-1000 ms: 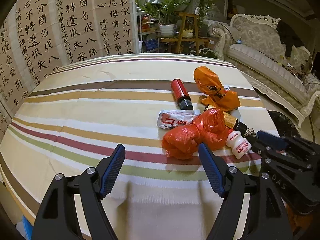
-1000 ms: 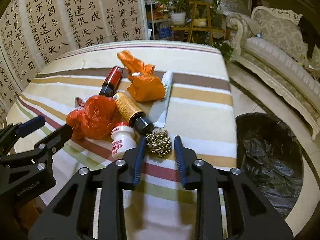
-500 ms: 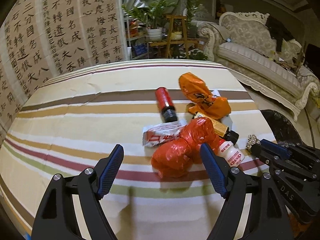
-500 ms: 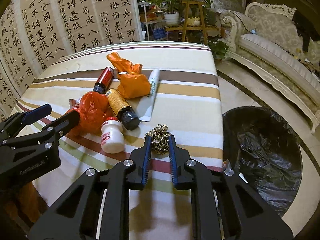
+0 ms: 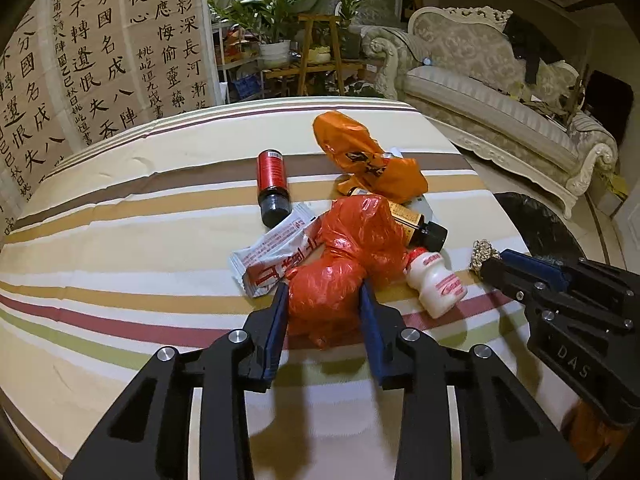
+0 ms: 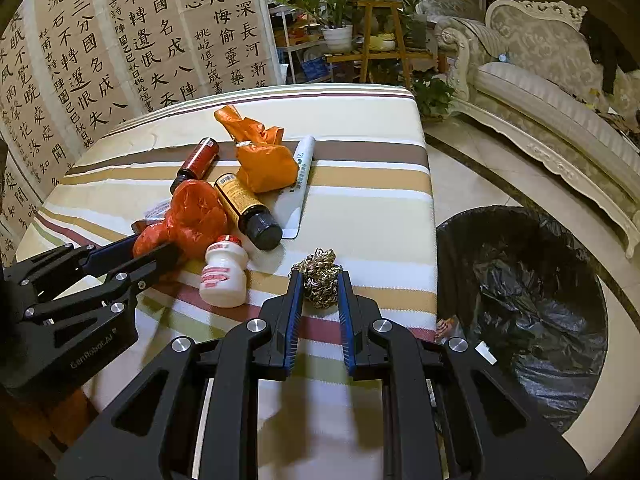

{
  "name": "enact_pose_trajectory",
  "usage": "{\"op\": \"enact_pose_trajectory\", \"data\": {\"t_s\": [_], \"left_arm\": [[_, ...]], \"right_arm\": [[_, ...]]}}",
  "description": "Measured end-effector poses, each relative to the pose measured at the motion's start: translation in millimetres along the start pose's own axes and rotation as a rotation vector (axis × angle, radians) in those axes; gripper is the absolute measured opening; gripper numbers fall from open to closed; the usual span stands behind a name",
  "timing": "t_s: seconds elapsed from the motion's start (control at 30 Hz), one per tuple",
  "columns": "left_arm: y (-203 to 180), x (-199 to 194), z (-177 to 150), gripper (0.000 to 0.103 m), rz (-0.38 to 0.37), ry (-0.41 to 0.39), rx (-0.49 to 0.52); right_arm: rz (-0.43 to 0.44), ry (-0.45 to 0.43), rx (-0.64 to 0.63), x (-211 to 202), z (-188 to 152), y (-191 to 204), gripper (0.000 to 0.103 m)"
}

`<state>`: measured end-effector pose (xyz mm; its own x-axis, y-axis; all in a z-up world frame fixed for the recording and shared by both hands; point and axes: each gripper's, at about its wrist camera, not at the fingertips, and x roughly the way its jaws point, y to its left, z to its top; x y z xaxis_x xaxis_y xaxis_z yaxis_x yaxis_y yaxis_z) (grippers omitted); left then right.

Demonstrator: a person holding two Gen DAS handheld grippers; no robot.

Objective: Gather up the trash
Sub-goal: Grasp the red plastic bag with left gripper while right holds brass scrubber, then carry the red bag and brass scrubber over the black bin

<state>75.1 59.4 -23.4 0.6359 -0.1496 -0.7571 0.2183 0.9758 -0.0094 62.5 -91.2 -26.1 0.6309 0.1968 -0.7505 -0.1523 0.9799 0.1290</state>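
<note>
Home living room: ornate sofa (image 5: 500, 92), potted plants (image 6: 336, 4), calligraphy wall (image 5: 100, 52).

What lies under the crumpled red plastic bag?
The crumpled red plastic bag overlaps a white red-printed wrapper and the amber bottle; what its middle covers is hidden.

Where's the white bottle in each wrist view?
Left wrist: white bottle lies right of centre, beside the red bag.
Right wrist: white bottle sits left of centre, near the scourer.
Shared landmark: black-capped amber bottle just beyond it.
</note>
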Motion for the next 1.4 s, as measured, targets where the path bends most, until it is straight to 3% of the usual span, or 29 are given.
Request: {"op": "enact_pose_trajectory", "data": {"t_s": [0.73,1.03,1.4], "left_arm": [[-15.1,-42.3,-16.1,0.033,0.015,-0.084,-0.073],[-52.1,-50.7,-15.9,0.033,-0.033,-0.110,-0.050],[-116.6,-32.0,-12.7,0.033,-0.106,-0.085,0.034]], "right_arm": [[-0.069,-0.063,0.040,-39.4,-20.9,-21.9,0.017],[-0.153,-0.082,0.093,-57.3,-36.2,-56.1,0.017],[-0.237,-0.097,0.172,-71.5,-51.8,-98.9,0.017]]}}
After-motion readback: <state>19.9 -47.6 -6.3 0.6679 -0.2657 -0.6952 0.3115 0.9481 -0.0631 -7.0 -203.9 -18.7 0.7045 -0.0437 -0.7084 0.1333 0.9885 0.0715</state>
